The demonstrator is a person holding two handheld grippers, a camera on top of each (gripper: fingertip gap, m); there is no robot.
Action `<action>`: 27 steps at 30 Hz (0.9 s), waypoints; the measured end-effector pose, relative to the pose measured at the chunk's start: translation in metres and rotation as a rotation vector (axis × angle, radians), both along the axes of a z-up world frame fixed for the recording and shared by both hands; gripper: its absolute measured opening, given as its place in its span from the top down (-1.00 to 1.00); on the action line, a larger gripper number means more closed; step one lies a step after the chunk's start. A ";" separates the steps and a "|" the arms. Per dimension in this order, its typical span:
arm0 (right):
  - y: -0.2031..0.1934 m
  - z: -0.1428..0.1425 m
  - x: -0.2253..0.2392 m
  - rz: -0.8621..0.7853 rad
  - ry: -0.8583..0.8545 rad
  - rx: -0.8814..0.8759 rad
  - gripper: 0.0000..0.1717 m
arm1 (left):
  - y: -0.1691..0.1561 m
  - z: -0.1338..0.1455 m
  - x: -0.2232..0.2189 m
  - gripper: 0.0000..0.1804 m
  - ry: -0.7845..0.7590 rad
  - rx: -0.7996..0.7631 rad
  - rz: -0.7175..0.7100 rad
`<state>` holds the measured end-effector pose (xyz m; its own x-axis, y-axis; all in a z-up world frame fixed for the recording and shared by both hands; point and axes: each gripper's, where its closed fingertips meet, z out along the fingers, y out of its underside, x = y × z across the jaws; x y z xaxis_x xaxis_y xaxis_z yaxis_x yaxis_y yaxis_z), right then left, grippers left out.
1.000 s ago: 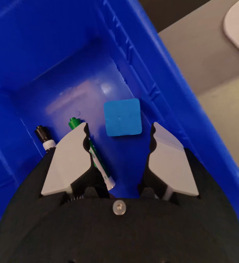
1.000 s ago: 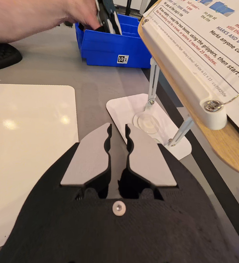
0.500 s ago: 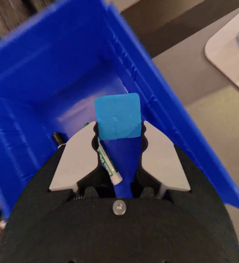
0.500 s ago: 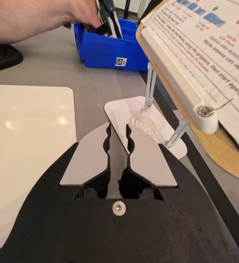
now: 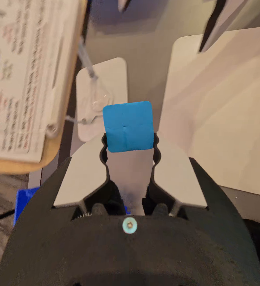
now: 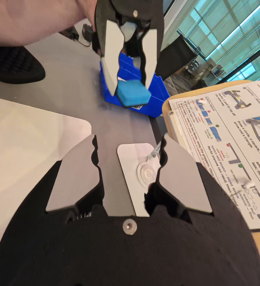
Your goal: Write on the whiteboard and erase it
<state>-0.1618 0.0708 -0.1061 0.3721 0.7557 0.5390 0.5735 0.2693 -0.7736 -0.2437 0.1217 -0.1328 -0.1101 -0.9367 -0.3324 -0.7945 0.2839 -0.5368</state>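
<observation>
While the grey worktop (image 6: 73, 86) carries the scene, the whiteboard (image 6: 25, 147) lies flat on it and shows no marks in the visible part. Beyond the whiteboard's far corner stands a blue bin (image 6: 155, 100), and to the right of the whiteboard a wooden stand holding a printed instruction sheet (image 6: 228, 139) rises from a small white base plate (image 6: 131, 161). Above the bin side of the whiteboard, the left gripper (image 5: 128, 141) hangs in the air with its jaws clamped on the blue eraser (image 5: 128, 126), both pads pressing its sides; the right wrist view shows the same block, with its dark underside, held clear of the bin. Nearer than the whiteboard's corner, the right gripper (image 6: 128, 148) hovers with its jaws wide apart and nothing between them. By the look of it, the step in hand is carrying the eraser over to the whiteboard. The next move seems to call for lowering the dark face flat onto the whiteboard and wiping, with the clamp kept firm so the soft block does not twist.
</observation>
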 end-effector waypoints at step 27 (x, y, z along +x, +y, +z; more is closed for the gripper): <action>0.002 -0.055 0.033 -0.058 -0.311 -0.162 0.29 | -0.042 -0.019 0.062 0.33 0.010 0.047 -0.069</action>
